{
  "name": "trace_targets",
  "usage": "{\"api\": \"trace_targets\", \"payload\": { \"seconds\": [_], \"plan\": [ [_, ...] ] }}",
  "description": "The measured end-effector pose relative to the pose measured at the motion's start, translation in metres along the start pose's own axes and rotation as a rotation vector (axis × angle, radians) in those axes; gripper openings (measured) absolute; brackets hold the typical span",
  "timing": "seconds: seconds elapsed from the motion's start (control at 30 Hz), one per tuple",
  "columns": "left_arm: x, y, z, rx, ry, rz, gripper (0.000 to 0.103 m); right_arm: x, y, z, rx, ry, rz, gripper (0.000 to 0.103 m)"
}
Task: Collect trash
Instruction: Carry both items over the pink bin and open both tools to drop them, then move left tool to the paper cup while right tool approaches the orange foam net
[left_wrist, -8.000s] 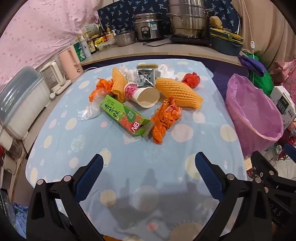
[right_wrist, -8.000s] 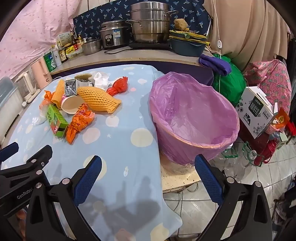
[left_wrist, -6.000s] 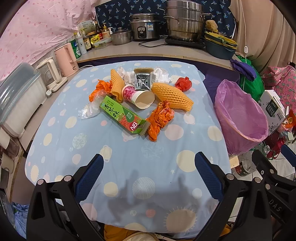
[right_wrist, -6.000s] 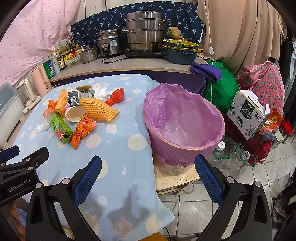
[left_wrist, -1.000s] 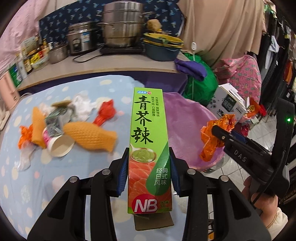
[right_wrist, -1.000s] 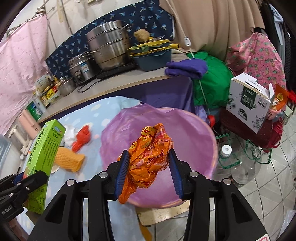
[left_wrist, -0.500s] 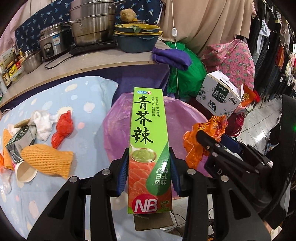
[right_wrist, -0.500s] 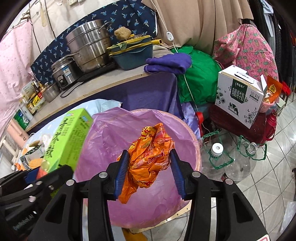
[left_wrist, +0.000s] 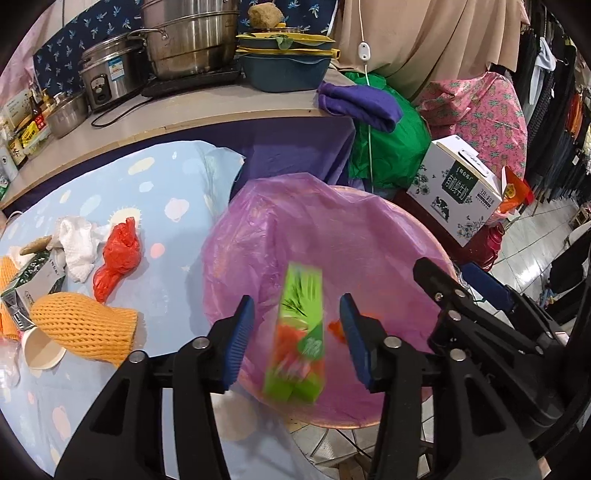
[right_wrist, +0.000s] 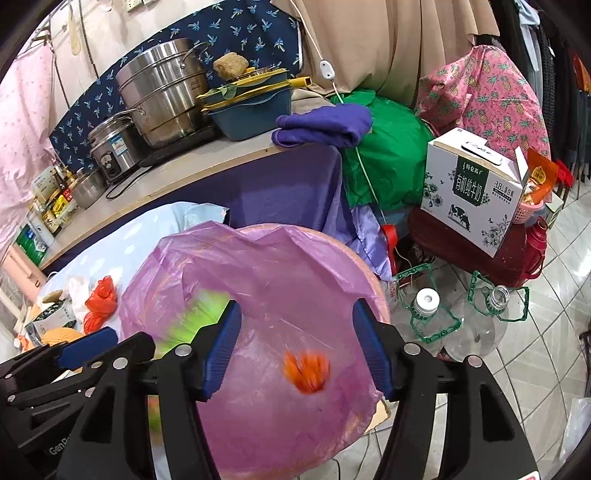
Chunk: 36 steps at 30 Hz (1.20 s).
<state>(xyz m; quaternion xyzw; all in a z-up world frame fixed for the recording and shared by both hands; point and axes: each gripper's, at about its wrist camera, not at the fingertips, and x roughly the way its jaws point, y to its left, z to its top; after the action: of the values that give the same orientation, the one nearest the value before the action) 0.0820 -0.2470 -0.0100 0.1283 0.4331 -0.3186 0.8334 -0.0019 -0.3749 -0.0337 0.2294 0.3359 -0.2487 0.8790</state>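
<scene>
Change since earlier frames: both grippers are now hanging over the bin instead of the table; the green box (left_wrist: 300, 332) and orange wrapper (right_wrist: 306, 370), clamped a moment ago, are falling free.
Left gripper (left_wrist: 297, 334): its jaws have just been opening; the box is passing between them, blurred, and the pads are not pressing on it. Standing open.
Right gripper (right_wrist: 297, 349): its jaws have just been opening too; nothing is between them, and the wrapper is dropping below, in the lower middle of the frame. Standing open.
Bin (left_wrist: 373, 221): lined with a purple bag, sitting just beside the table edge, filling the middle of both views.
Reason for placement: both tools are pointing down over the bin mouth, apparently so that released items are landing inside rather than on the floor.
Look of box: long, bright green, red-and-white print at its lower end, tilting slightly, smeared by motion.
Look of wrapper: crumpled, shiny orange, smeared by motion.
Remaining trash: lying at the left of the left view on the blue spotted tablecloth (left_wrist: 177, 206) are a red bag (left_wrist: 118, 254), white tissue (left_wrist: 79, 243), orange foam net (left_wrist: 83, 325), paper cup (left_wrist: 38, 349) and small carton (left_wrist: 31, 277).
Progress: judged early; most items are waiting on the table.
</scene>
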Motion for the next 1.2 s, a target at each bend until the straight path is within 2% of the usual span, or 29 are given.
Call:
{"api": "trace_targets", "payload": {
  "seconds": [0.07,0.4,0.73,0.93,1.2],
  "plan": [
    [-0.001,0.002,0.000,-0.010,0.000,0.001,0.053,-0.001,-0.002,0.001,0.009,0.000,0.001,0.062],
    [-0.012,0.007,-0.003,-0.026,-0.019,0.009,0.054,-0.011,0.003,0.000,0.007,-0.013,0.000,0.063],
    [-0.029,0.024,-0.010,-0.056,-0.039,0.039,0.054,-0.020,0.024,-0.003,-0.022,-0.014,0.024,0.063],
    [-0.042,0.053,-0.023,-0.120,-0.033,0.055,0.054,-0.026,0.050,-0.010,-0.061,-0.006,0.065,0.065],
    [-0.060,0.107,-0.053,-0.238,-0.009,0.120,0.056,-0.031,0.099,-0.029,-0.143,0.031,0.150,0.069]
  ]
}}
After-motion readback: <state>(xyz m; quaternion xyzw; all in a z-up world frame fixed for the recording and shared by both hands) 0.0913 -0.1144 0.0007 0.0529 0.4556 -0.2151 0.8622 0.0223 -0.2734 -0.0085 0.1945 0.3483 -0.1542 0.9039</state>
